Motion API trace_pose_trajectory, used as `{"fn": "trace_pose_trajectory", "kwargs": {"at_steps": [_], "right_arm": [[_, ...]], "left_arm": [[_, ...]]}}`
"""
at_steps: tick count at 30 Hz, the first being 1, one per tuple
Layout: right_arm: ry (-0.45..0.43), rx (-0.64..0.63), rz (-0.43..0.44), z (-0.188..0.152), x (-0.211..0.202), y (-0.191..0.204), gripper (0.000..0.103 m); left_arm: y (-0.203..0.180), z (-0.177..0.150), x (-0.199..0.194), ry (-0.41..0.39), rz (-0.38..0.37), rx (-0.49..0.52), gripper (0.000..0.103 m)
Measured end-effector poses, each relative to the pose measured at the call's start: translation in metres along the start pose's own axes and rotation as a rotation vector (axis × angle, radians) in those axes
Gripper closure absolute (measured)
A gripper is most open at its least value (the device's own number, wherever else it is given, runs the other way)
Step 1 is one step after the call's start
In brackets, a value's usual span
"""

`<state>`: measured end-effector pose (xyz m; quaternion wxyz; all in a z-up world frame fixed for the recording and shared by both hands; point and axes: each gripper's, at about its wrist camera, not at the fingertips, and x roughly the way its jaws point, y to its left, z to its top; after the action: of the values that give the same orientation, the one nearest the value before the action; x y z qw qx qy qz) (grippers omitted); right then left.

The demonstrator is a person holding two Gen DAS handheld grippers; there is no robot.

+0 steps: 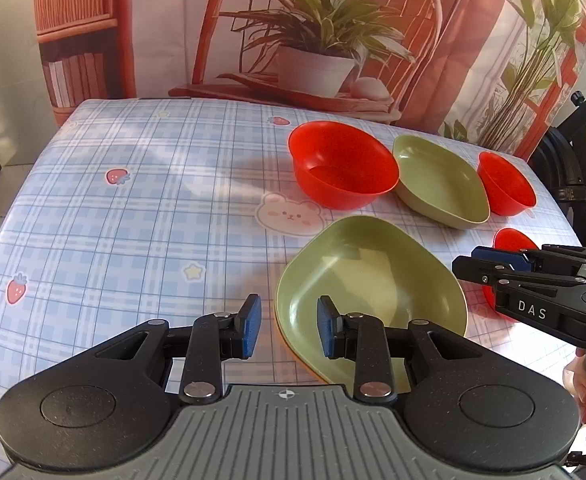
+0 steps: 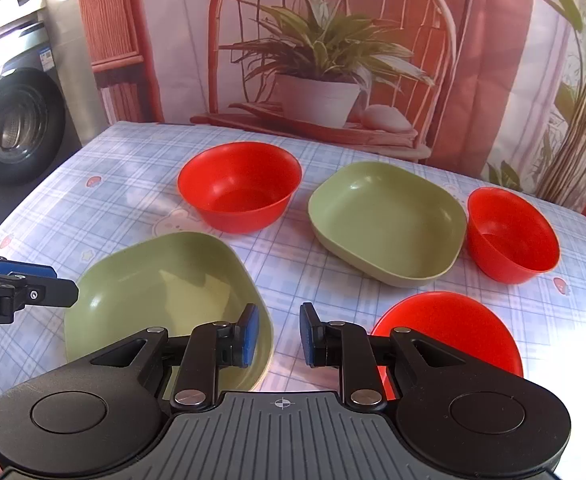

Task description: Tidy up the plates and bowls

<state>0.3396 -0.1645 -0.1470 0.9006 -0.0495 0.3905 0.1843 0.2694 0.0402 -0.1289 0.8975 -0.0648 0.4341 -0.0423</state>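
Two green square plates and three red bowls sit on the checked tablecloth. The near green plate (image 1: 373, 284) (image 2: 165, 292) lies just ahead of both grippers. The far green plate (image 1: 441, 184) (image 2: 389, 220) sits between a large red bowl (image 1: 343, 164) (image 2: 239, 186) and a smaller red bowl (image 1: 507, 190) (image 2: 511, 236). A third red bowl (image 2: 449, 330) (image 1: 511, 240) is near the right gripper. My left gripper (image 1: 289, 326) is open and empty, straddling the near plate's left rim. My right gripper (image 2: 279, 336) is open and empty, between the near plate and the third bowl.
The table (image 2: 305, 264) has a printed backdrop of a chair and plant (image 2: 321, 60) behind it. A washing machine (image 2: 17, 128) stands left of the table. The table's left part (image 1: 113, 220) holds only the cloth. A black stand (image 1: 573, 152) is at the right edge.
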Motion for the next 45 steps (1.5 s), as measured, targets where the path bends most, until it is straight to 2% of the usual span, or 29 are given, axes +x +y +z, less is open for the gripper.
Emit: {"fn": "trace_pose_trajectory", "kwargs": {"at_steps": [2,4,7,13,17,21,32,35,38,45], "right_arm": [[-0.021,0.016,-0.007,0.005,-0.005,-0.008,0.083],[-0.044,0.035,-0.018,0.009,-0.011,-0.018,0.083],[-0.073,0.050,-0.029,0.012,-0.016,-0.035,0.083],[-0.083,0.105,-0.097,0.010,-0.002,-0.085,0.083],[-0.051,0.161,-0.110,0.011,0.013,-0.118,0.083],[-0.022,0.195,-0.102,0.012,0.032,-0.137,0.083],[0.035,0.181,-0.070,0.018,0.073,-0.145,0.083],[0.035,0.180,-0.071,0.018,0.075,-0.147,0.084],[0.043,0.191,-0.061,0.016,0.076,-0.149,0.090],[0.041,0.200,-0.039,0.013,0.079,-0.151,0.092]], "left_arm": [[-0.005,0.009,-0.006,-0.032,-0.021,0.020,0.071],[-0.012,0.018,-0.013,-0.070,-0.076,0.044,0.071],[-0.027,0.029,-0.016,-0.090,-0.133,0.077,0.071],[-0.061,0.054,0.001,-0.099,-0.135,0.121,0.071],[-0.075,0.072,0.021,-0.094,-0.147,0.138,0.071],[-0.088,0.092,0.044,-0.081,-0.189,0.162,0.071],[-0.113,0.131,0.116,-0.024,-0.137,0.202,0.071],[-0.115,0.134,0.129,-0.029,-0.145,0.208,0.071],[-0.118,0.139,0.145,0.005,-0.134,0.216,0.071],[-0.124,0.137,0.170,0.055,-0.104,0.246,0.071]]}}
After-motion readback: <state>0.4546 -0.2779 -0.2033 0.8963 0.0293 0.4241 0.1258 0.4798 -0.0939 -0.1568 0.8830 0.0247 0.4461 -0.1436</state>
